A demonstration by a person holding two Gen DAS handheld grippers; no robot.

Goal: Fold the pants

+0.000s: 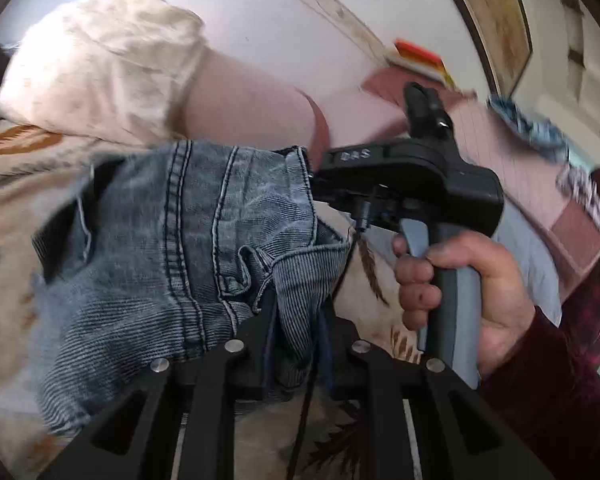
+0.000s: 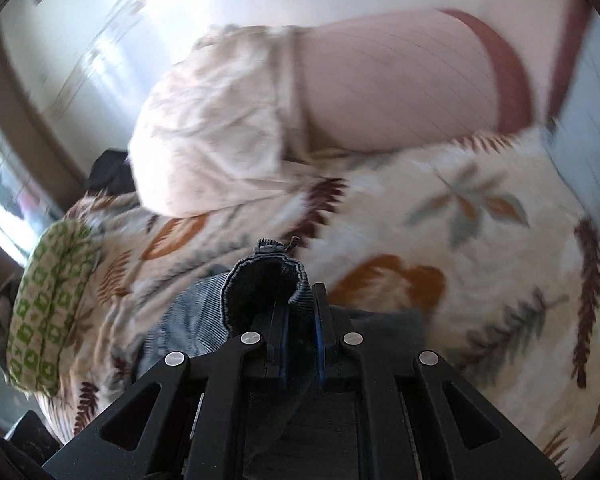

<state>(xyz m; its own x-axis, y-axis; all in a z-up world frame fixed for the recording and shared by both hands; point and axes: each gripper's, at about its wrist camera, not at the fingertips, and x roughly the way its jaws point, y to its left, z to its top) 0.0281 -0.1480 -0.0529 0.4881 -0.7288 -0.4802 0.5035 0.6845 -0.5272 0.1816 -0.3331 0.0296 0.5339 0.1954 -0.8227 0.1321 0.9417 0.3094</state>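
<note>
We pinch the jeans in both grippers — left, right; thin bunched grips may slip.

A bedspread printed with brown, orange and grey leaves spreads ahead of and under both tools. Straight ahead, on its far side, lies a cream pillow, touching a pink pillow with a darker reddish edge to its right. Far left of the right tool sits a rolled green-and-white patterned cloth. Ahead and right of the left tool, a red and yellow item rests near the wall, blurred.
</note>
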